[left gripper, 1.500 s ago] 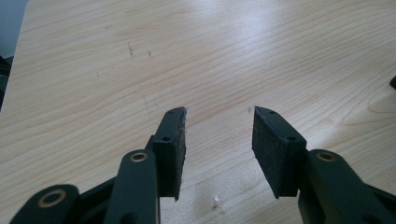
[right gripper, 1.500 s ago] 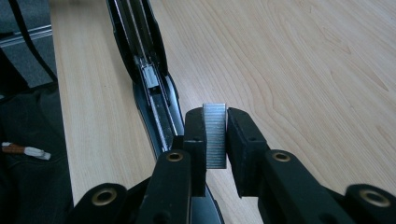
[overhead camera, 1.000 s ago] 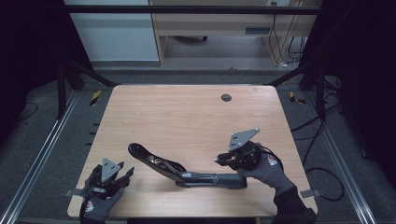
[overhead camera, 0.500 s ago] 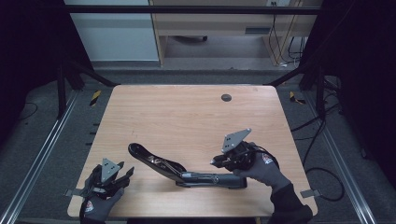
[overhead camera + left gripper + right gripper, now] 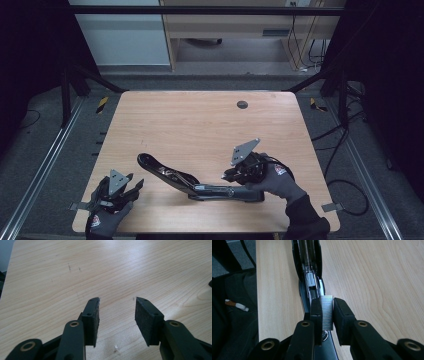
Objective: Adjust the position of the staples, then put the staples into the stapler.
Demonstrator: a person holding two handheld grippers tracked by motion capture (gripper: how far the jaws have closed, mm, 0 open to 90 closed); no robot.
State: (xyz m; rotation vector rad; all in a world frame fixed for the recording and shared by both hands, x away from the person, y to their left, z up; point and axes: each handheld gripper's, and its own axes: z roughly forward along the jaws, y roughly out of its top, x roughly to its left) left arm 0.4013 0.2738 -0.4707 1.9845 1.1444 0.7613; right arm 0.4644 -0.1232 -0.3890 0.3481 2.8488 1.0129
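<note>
A black stapler (image 5: 200, 186) lies swung open on the wooden table (image 5: 200, 125), its lid arm reaching left and its base near the front edge. My right gripper (image 5: 231, 176) hovers over the base's right part, shut on a silver strip of staples (image 5: 327, 312). In the right gripper view the right gripper (image 5: 327, 302) holds the strip upright just above the stapler's (image 5: 308, 270) open metal channel. At the table's front left corner my left gripper (image 5: 134, 186) rests low. Its jaws (image 5: 117, 300) stand open over bare wood with nothing between them.
A small dark round hole (image 5: 242, 104) sits in the tabletop at the back right. The table's edge (image 5: 257, 290) runs close beside the stapler in the right gripper view. Metal frame rails (image 5: 45, 165) flank the table on both sides.
My right gripper has shifted slightly to the left over the stapler with the staple strip still in it. The left gripper and the stapler have stayed put.
</note>
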